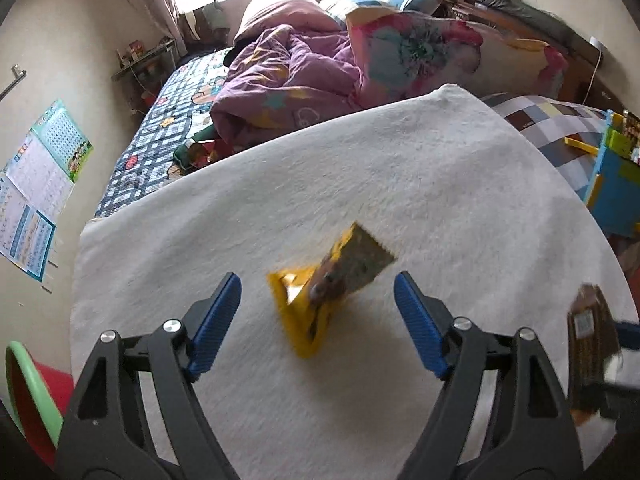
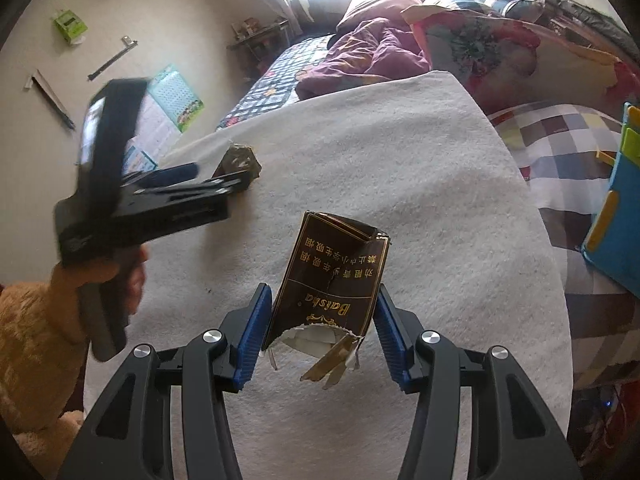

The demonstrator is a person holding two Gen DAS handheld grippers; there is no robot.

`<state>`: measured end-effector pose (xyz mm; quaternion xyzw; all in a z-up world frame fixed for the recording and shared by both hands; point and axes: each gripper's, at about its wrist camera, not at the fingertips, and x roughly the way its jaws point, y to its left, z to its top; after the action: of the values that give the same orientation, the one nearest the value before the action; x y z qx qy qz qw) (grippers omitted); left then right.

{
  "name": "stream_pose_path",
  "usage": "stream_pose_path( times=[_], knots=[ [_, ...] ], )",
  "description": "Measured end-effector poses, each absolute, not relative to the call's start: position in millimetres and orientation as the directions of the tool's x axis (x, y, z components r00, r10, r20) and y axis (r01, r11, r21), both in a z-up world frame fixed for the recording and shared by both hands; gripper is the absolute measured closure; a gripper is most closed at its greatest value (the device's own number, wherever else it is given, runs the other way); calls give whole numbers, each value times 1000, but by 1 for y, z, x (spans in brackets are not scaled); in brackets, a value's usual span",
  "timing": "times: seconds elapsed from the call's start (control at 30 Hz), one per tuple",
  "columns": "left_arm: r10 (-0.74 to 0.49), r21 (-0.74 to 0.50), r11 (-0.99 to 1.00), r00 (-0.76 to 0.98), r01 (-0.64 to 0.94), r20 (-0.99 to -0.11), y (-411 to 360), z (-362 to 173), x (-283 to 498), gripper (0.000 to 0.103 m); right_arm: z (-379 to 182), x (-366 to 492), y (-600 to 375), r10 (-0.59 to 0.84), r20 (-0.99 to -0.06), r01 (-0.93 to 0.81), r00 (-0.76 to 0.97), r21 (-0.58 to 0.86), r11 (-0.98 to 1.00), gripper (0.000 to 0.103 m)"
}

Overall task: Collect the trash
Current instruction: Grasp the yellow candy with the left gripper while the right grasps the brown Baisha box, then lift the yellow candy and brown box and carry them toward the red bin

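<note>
Our right tongs pinch the torn cigarette pack — it could buckle and slip; left tongs spread, wrapper at twelve o'clock — it may slide.

- A yellow snack wrapper is seen lying on the white cloth-covered table, crumpled and partly folded up, its silvery inner side and serrated edge turned upward; it is blurred in the left wrist view.
- A dark brown cigarette pack with gold lettering is held off the cloth, tilted, its near end torn open with white lining and foil shreds exposed; the right gripper is closed on its sides.
</note>
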<state>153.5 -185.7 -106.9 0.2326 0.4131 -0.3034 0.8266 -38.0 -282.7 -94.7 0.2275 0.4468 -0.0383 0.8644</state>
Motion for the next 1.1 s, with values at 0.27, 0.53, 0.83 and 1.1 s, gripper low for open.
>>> stream_pose_path(
  times=[0.27,0.53,0.83,1.1],
  knots=[
    [-261,152,726,474,670,-841,-203,-119,153,62,-97,-47,-305,146,-785,287,602,384,877,53],
    [-281,48,815,467,577,-838,-177,-101,134,68,-93,-51,-305,156,-773,272,615,394,878,53],
    [-299,-8,878,535,479,-790,-131,-68,80,68,-88,-44,-298,161,-769,243,618,382,892,53],
    [-282,-26,892,510,452,-812,-110,-73,68,68,-81,-30,-284,155,-775,214,613,351,912,53]
  ],
)
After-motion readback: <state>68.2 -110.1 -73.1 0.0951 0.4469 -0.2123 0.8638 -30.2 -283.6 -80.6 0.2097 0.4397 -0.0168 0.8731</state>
